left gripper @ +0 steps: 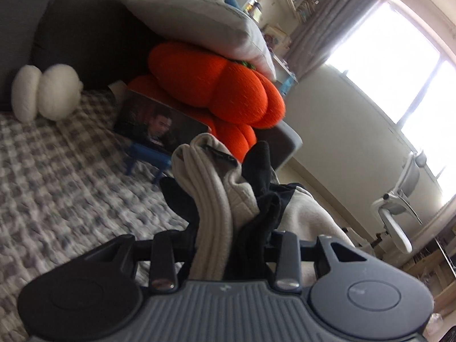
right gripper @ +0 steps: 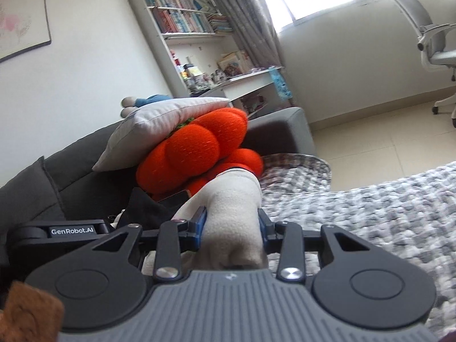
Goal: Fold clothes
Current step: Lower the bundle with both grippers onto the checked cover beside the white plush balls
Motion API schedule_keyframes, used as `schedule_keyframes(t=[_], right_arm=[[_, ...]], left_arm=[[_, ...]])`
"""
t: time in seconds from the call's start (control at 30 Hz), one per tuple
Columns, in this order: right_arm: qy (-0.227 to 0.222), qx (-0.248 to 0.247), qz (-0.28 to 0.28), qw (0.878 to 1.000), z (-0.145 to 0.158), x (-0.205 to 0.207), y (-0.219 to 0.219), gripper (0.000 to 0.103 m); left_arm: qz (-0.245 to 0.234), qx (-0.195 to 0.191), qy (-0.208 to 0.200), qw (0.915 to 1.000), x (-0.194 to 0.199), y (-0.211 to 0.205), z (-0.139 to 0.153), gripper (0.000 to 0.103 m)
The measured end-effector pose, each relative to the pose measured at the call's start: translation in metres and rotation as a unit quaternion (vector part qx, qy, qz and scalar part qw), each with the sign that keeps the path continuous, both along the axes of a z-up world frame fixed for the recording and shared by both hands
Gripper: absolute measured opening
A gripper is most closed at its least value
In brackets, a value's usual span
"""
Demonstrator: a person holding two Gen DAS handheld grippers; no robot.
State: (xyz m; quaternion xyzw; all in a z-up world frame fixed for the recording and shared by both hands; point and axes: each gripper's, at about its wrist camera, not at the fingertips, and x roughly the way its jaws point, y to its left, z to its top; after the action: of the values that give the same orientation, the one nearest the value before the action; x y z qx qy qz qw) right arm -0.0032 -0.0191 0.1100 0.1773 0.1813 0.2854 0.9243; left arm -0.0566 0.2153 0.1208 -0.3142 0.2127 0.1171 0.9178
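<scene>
Orange pumpkin cushion (right gripper: pixel 199 145) w/ grey pillow (right gripper: pixel 159 125) on top sits just ahead on sofa (right gripper: pixel 57 176), bookshelf (right gripper: pixel 182 14) behind. Left hand-held gripper (left gripper: pixel 228 245) pinches cream-and-black garment (left gripper: pixel 211 188); right hand-held gripper (right gripper: pixel 232 225) pinches its cream part. "GenRobot.AI" label (right gripper: pixel 71 231) legible.

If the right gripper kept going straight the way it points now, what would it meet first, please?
Probably the orange cushion, just beyond the cream garment that the right gripper holds; depth is unclear.

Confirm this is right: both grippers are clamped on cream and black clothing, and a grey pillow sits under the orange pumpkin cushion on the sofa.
One thing is wrong: the grey pillow lies on top of the orange pumpkin cushion, not under it, as the right wrist view shows. The rest holds: the left gripper and right gripper are each clamped on the clothing.
</scene>
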Motion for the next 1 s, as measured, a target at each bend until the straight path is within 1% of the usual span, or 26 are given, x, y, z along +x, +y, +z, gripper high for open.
schedule_keyframes(t=[0.1,0.17,0.23,0.33,0.5,0.6,0.77,0.83,0.9,0.97,1.0], right_arm=[[0.001,0.003,0.063,0.998,0.005,0.007,0.041,0.039],[0.003,0.005,0.110,0.994,0.007,0.011,0.071,0.039],[0.010,0.007,0.156,0.988,0.006,0.014,0.102,0.039],[0.022,0.009,0.219,0.975,0.003,0.013,0.152,0.039],[0.032,-0.010,0.300,0.953,-0.003,-0.001,0.229,0.038],[0.039,-0.021,0.333,0.942,-0.008,-0.007,0.265,0.038],[0.056,-0.030,0.367,0.928,-0.024,-0.012,0.304,0.038],[0.062,-0.034,0.375,0.924,-0.031,-0.013,0.317,0.038],[0.070,-0.037,0.379,0.922,-0.039,-0.010,0.330,0.039],[0.081,-0.045,0.378,0.921,-0.048,-0.004,0.347,0.039],[0.086,-0.050,0.376,0.921,-0.055,-0.003,0.353,0.039]], left_arm=[[0.063,0.000,-0.016,0.9979,-0.022,0.034,0.001,0.037],[0.116,-0.002,-0.022,0.9930,-0.039,0.056,-0.001,0.037],[0.167,-0.009,-0.026,0.9855,-0.055,0.077,0.000,0.037],[0.236,-0.021,-0.029,0.9712,-0.078,0.109,0.000,0.037],[0.308,-0.030,-0.021,0.9506,-0.112,0.160,-0.007,0.037],[0.340,-0.047,-0.013,0.9392,-0.129,0.181,-0.015,0.037],[0.376,-0.029,0.007,0.9262,-0.144,0.203,-0.023,0.037],[0.386,-0.034,0.018,0.9218,-0.148,0.216,-0.033,0.037],[0.393,-0.038,0.031,0.9182,-0.150,0.221,-0.041,0.037],[0.393,-0.032,0.053,0.9173,-0.148,0.226,-0.051,0.037],[0.392,-0.039,0.063,0.9172,-0.147,0.228,-0.057,0.037]])
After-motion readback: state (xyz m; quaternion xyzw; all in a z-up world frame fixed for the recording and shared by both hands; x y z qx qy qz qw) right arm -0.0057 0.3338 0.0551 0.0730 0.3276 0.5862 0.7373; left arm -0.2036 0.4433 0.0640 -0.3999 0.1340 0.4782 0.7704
